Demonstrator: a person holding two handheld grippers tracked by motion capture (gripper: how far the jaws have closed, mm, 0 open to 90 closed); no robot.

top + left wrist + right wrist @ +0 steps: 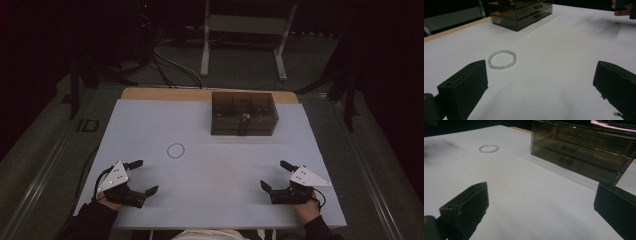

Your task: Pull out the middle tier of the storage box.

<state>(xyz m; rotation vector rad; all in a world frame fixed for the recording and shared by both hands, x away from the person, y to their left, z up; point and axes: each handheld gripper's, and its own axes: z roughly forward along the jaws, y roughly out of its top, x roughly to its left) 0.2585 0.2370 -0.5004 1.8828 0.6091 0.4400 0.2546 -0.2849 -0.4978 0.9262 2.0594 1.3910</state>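
High view: the table (150, 120) is lying under a white sheet. A bracelet (175, 150) is lying flat left of centre. A smoked drawer box (244, 113) is sitting toward 12 o'clock, well apart from the bracelet. The left gripper (146, 176) is resting at 7 o'clock, jaws spread wide, holding nothing. The right gripper (275, 175) is resting at 5 o'clock, jaws likewise spread and empty.

Left gripper view: the bracelet (502, 59) is lying at 11 o'clock, beyond the left-hand jaw and apart from it. The box (521, 12) is standing at 12 o'clock.

Right gripper view: the bracelet (489, 148) is lying far off at 11 o'clock. The box (584, 147) is standing at 1 o'clock, all three drawers shut.
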